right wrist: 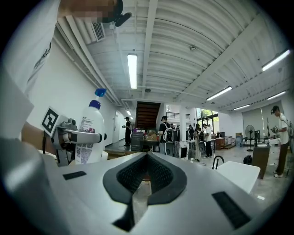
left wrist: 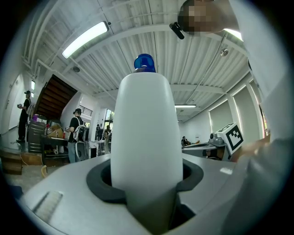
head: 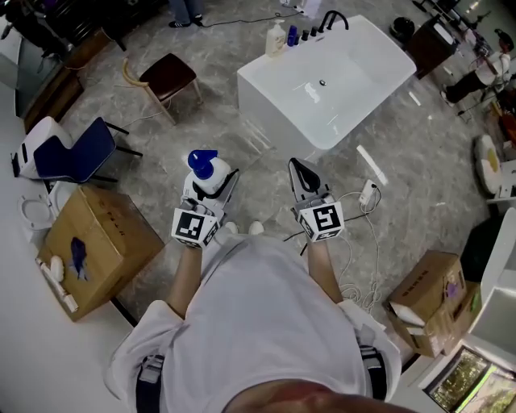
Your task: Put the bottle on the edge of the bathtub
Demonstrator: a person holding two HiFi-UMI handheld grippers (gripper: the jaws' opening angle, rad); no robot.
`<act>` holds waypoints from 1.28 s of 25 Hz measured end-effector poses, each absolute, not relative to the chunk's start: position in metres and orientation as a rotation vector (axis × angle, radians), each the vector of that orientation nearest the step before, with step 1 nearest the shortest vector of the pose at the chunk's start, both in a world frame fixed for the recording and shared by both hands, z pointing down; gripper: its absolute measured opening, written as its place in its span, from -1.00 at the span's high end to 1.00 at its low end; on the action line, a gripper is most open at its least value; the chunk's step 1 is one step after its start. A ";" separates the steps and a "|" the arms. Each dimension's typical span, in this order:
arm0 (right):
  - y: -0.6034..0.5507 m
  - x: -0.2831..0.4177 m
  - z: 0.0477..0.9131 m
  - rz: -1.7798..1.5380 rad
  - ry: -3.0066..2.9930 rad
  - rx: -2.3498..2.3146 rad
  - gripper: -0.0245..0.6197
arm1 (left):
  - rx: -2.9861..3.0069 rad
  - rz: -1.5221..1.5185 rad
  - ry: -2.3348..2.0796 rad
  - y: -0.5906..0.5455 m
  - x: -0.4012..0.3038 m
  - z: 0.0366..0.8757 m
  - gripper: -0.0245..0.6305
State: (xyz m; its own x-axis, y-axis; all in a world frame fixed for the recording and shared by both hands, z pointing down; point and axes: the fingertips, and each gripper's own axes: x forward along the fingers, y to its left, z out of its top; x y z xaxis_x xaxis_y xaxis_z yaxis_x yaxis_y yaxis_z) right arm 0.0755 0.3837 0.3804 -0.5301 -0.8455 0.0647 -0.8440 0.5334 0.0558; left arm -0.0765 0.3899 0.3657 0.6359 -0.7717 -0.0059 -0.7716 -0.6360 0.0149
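Note:
A white bottle (head: pixel 208 169) with a blue cap stands upright between the jaws of my left gripper (head: pixel 211 184), which is shut on its body. The left gripper view looks up along the bottle (left wrist: pixel 147 133), which fills the gap of the left gripper (left wrist: pixel 147 186). My right gripper (head: pixel 301 172) is beside it, shut and empty; the right gripper (right wrist: pixel 146 176) has its pads together. The right gripper view also shows the bottle (right wrist: pixel 90 131) at the left. The white bathtub (head: pixel 260 81) stands ahead on the floor, apart from both grippers, and its corner (right wrist: pixel 239 175) shows low at the right.
Several small bottles (head: pixel 280 39) and a black faucet (head: pixel 333 18) sit on the tub's far edge. A wooden chair (head: pixel 167 79), a blue chair (head: pixel 79 152) and a cardboard box (head: pixel 98 240) are at the left. A cable with a plug (head: pixel 367 193) and another box (head: pixel 431 300) lie at the right.

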 end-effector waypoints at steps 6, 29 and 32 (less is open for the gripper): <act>0.378 0.076 0.398 0.025 -2.703 1.396 0.92 | 2.819 0.020 -1.349 0.386 -0.067 0.372 0.19; 0.149 0.060 0.397 -0.112 -2.651 1.378 0.92 | 2.902 -0.033 -1.245 0.153 -0.080 0.386 0.19; 0.114 0.052 0.392 -0.147 -2.620 1.374 0.92 | 2.918 -0.037 -1.182 0.113 -0.083 0.383 0.19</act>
